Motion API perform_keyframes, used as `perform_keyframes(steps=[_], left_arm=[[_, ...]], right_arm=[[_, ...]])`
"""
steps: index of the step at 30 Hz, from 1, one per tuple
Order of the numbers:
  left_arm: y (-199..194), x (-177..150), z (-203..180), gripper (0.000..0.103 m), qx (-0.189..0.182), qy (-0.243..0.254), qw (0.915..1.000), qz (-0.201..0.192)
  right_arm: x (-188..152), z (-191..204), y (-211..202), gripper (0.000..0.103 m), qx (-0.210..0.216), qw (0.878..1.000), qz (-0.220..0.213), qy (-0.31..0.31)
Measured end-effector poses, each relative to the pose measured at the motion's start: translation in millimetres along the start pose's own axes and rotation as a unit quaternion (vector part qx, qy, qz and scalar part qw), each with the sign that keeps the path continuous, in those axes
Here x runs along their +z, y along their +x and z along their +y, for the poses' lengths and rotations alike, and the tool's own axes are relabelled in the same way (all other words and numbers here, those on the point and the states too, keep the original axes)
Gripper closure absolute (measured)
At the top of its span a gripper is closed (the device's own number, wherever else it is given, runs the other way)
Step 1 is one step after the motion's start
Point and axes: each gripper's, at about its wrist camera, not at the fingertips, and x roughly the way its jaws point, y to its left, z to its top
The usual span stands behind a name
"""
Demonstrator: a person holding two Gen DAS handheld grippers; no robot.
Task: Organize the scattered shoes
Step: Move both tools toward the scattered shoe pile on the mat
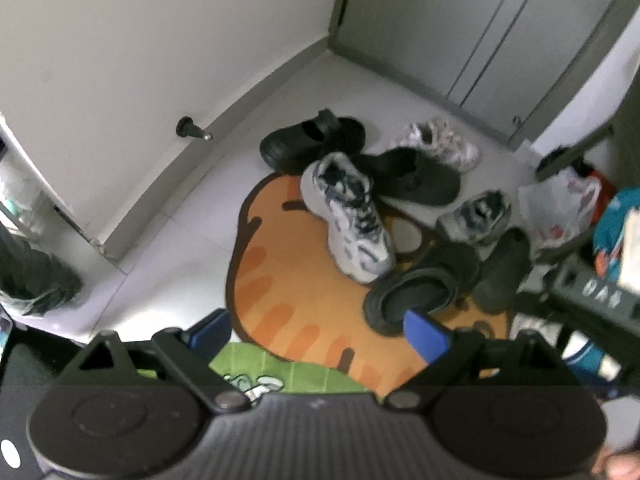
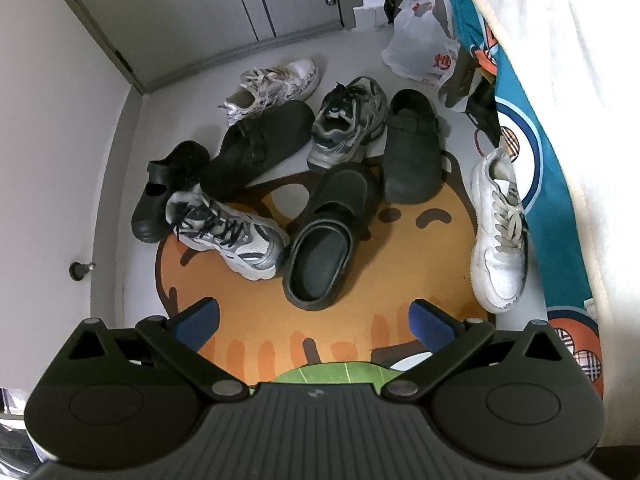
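Note:
Several shoes lie jumbled on and around an orange mat (image 2: 360, 320). In the right wrist view a silver-and-navy sneaker (image 2: 230, 232) lies beside a dark clog (image 2: 328, 240), with a black strap clog (image 2: 168, 192) to the left. Behind them are two dark slip-ons (image 2: 260, 144) (image 2: 412, 148), a grey sneaker (image 2: 348, 120) and a white patterned sneaker (image 2: 272, 84). A white sneaker (image 2: 498, 232) rests by the bedding. My right gripper (image 2: 314, 322) hangs open above the mat, holding nothing. My left gripper (image 1: 318, 334) is open too, short of the silver sneaker (image 1: 352, 216) and dark clog (image 1: 416, 292).
Grey cabinet doors (image 2: 240, 4) and a white wall close off the corner behind the shoes. A door stopper (image 1: 188, 128) sticks out of the left wall. A white plastic bag (image 2: 424, 44) and teal patterned bedding (image 2: 520, 140) crowd the right side.

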Motion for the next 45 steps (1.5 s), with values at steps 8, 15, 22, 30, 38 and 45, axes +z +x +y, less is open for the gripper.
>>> perform_keyframes(steps=[8,15,22,30,38,45], left_arm=[[-13.0,3.6,13.2,0.008,0.009,-0.007,0.9999,-0.011],[-10.2,13.1,16.7,0.008,-0.012,-0.08,0.9961,-0.036],[16.5,9.1,7.8,0.006,-0.021,-0.073,0.9971,-0.006],[65.8,17.0,33.6,0.006,-0.027,-0.128,0.9899,0.053],[100.8,48.2,27.2,0.007,-0.065,-0.136,0.9866,0.063],[133.2,76.8,-9.0,0.007,-0.091,-0.078,0.9909,0.062]], right_arm=[[9.7,5.4,15.9,0.0,0.013,1.0,-0.003,-0.023],[18.3,10.1,29.9,0.0,0.025,0.999,-0.006,-0.043],[26.8,14.8,43.9,0.0,0.036,0.997,-0.008,-0.063],[38.1,19.9,72.7,0.0,0.023,0.997,-0.003,-0.078],[66.9,4.7,93.1,0.0,-0.021,0.999,-0.017,-0.033],[98.1,-2.7,99.2,0.0,-0.032,0.998,-0.049,-0.013]])
